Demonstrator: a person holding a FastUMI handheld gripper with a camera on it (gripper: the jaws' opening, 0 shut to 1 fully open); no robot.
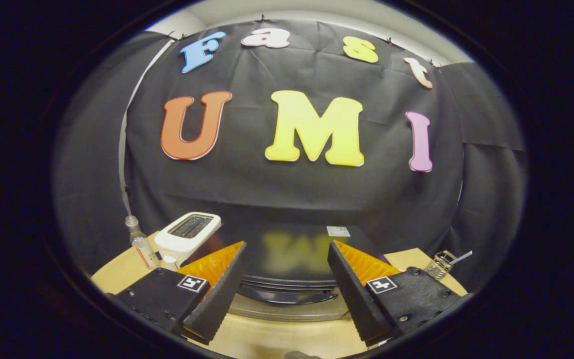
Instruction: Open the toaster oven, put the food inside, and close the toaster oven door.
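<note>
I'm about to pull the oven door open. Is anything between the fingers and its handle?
Nothing visible. The gripper is open, and the toaster oven handle sits straight ahead between its fingers. The white toaster stands off to the side.

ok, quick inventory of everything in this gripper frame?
toaster oven: 1, black with a glossy top, on the table just ahead of and between the fingers; dark door handle along its front, near side
pop-up toaster: 1, white with dark slots, beside the oven, beyond the left finger
plastic bottle: 1, clear, next to the white toaster at the table's edge
glass container: 1, clear, a thin stick poking out of it, beyond the right finger
table: 1, light wood, under all of it
gripper: 1, fingers spread wide apart, nothing between them but the oven's front, touching nothing
</note>
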